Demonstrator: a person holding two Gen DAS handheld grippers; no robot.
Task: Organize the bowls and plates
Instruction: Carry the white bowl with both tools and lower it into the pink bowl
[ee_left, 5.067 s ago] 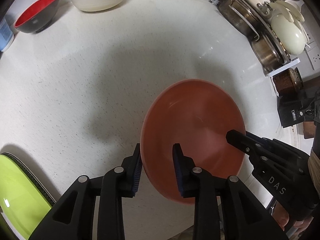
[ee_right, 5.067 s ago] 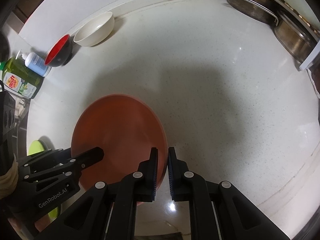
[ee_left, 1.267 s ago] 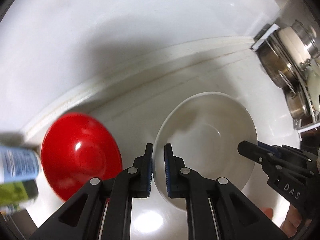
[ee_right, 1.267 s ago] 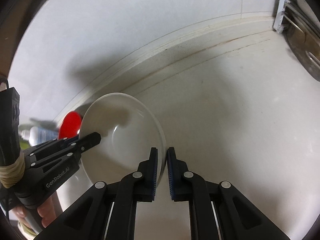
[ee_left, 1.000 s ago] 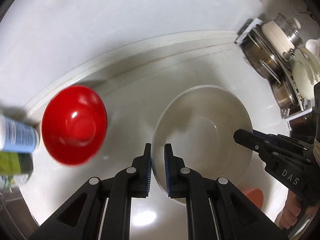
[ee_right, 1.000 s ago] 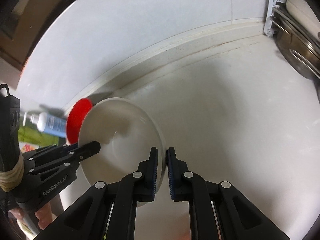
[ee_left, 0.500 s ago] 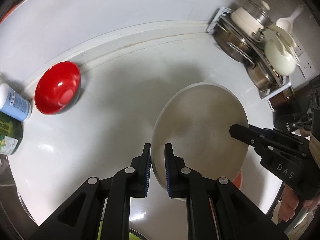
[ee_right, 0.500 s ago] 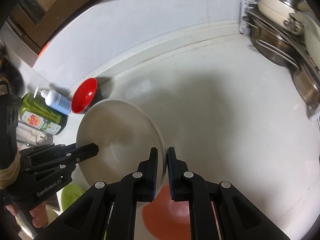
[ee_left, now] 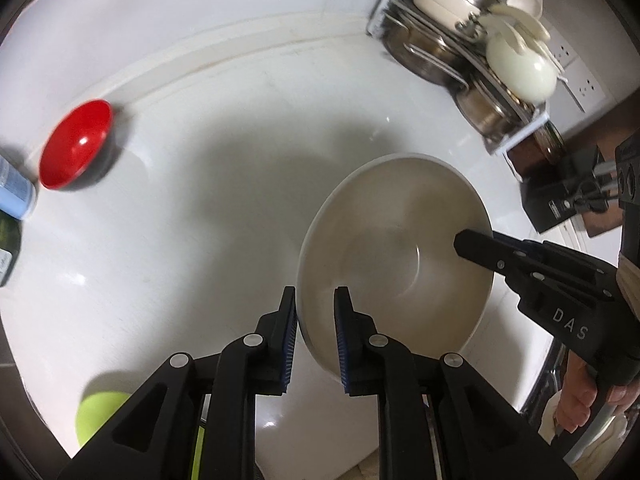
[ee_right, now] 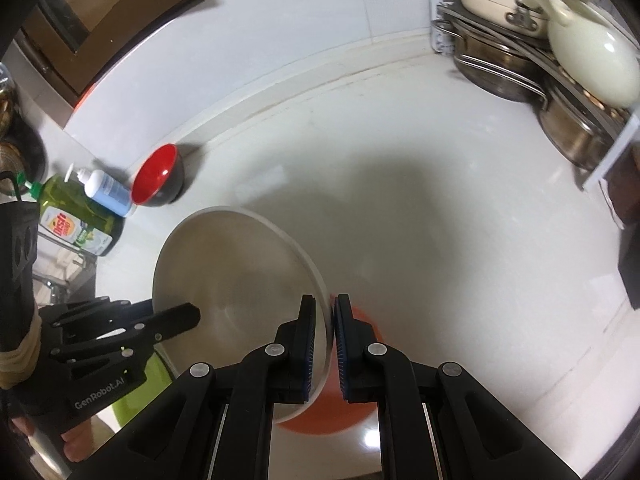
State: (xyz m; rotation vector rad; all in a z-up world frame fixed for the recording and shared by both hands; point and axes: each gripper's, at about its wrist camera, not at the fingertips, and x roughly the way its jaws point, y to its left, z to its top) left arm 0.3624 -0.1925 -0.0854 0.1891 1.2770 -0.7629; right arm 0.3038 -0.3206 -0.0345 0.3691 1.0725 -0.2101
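Lowest in the left wrist view, the left gripper (ee_left: 316,332) straddles the near rim of the white bowl (ee_left: 396,248): one blue pad outside the wall, one inside, the gap between them narrow and the rim caught in it. In the right wrist view the right gripper (ee_right: 325,344) clamps the opposite rim the same way, its pads nearly together with only the thin wall between. So the bowl sits at lower centre in both frames, carried by its two edges and seemingly clear of the counter (ee_right: 460,240).

Just beneath it, at the bottom of the right wrist view, the orange plate (ee_right: 360,412) shows past the bowl's edge, lying flat on the counter. A green plate (ee_left: 100,416) peeks out at lower left.

The bowl looks rigid, glazed and smooth (ceramic or melamine, I cannot tell which), so probably slick under the pads and liable to chip if it lands hard. The rim is the sensible hold, one grip on each side, kept level; my guess is it goes down onto the orange plate, lowered gently.

Further off, the red bowl (ee_right: 157,180) stands at the left by the wall, beside two soap bottles (ee_right: 88,208). The pot rack (ee_left: 472,60) fills the upper right corner
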